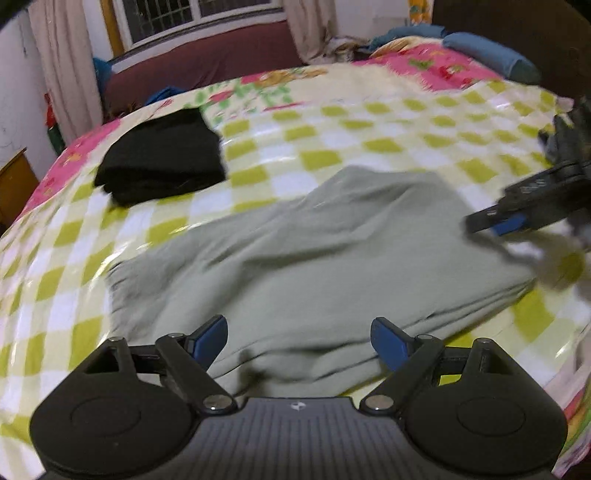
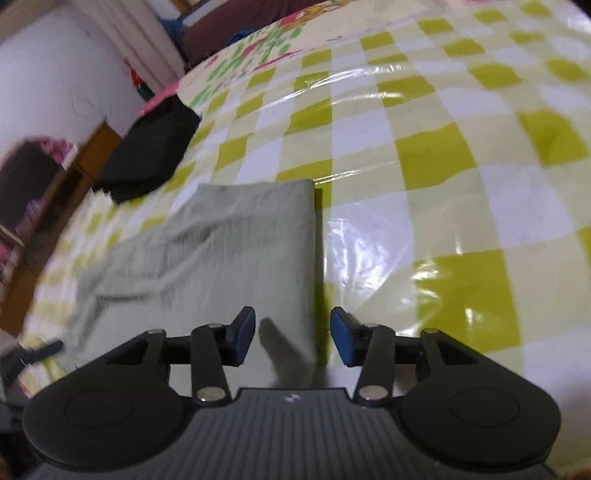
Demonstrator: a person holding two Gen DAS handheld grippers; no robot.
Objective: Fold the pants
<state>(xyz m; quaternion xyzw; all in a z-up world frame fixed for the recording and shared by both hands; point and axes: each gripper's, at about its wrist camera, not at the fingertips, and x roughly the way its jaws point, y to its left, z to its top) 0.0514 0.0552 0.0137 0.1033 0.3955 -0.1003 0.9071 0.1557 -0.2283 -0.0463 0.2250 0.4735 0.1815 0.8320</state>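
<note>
Lying folded on the bed, the grey-green pants (image 1: 314,251) sit on a glossy checked cover (image 1: 369,147) of lime and white squares, and both grippers hang over them. Left gripper (image 1: 299,341) first: its blue-padded fingers (image 1: 208,339) are spread wide, well apart, nothing pinched between them, with the near edge of the pants showing in the gap below. From this left wrist view the cloth runs away from the camera in a rumpled, layered slab, thick folded edges stacked along its right side.

Over on the right, the right gripper (image 2: 291,341) points down at the long folded edge of the same pants (image 2: 229,251). Its jaws are parted partway, narrower than the left's, and the pads are clear of the cloth on both sides, so nothing is gripped. One pad hovers over the fabric, the other over the bare checked cover (image 2: 461,166) just beside the fold. In the left wrist view that right gripper (image 1: 495,221) pokes in from the right edge, blurred, its tips at the far right side of the pants.

Further back, near the left corner of the bed, a folded black garment (image 1: 162,158) rests well apart from the pants. Behind the bed, a pink floral sheet (image 1: 443,70), curtains (image 1: 62,66) and a window (image 1: 184,18).
</note>
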